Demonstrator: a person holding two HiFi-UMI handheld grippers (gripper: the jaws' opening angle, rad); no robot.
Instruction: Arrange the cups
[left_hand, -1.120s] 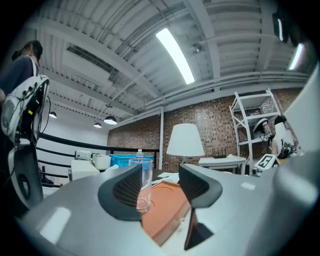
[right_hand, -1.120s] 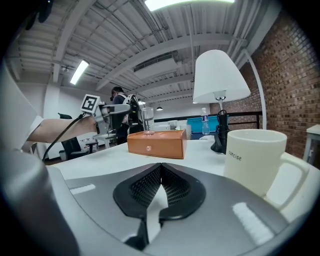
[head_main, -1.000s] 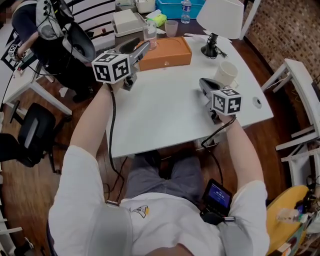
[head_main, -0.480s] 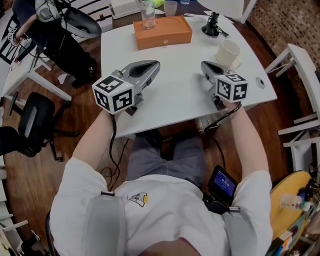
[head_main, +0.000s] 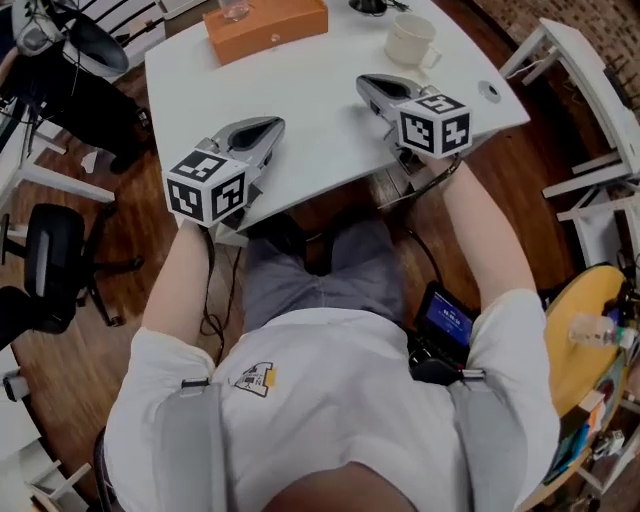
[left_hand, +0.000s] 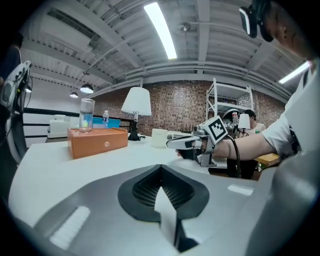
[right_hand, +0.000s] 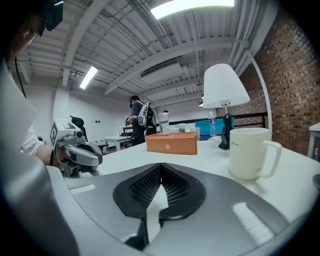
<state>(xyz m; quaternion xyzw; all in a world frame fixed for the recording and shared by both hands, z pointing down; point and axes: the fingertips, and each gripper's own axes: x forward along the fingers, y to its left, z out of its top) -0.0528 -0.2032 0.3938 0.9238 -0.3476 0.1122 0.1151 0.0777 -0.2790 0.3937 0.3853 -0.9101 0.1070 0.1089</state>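
Both smooth grey grippers, the left gripper (head_main: 270, 126) and the right gripper (head_main: 366, 85), have their ribbed jaws pressed together on nothing, near the matte white table's (head_main: 320, 140) front edge. The glossy cream mug (head_main: 410, 40) stands just beyond the right one. Bare tabletop stretches to the boxy orange case (head_main: 265, 25).

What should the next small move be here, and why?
Probably open the right gripper and ease it forward toward the white mug. Both it and the left gripper are shut and empty near the front edge of the table. The mug stands upright just ahead and right of it, untouched, while the glass sits on the orange box.
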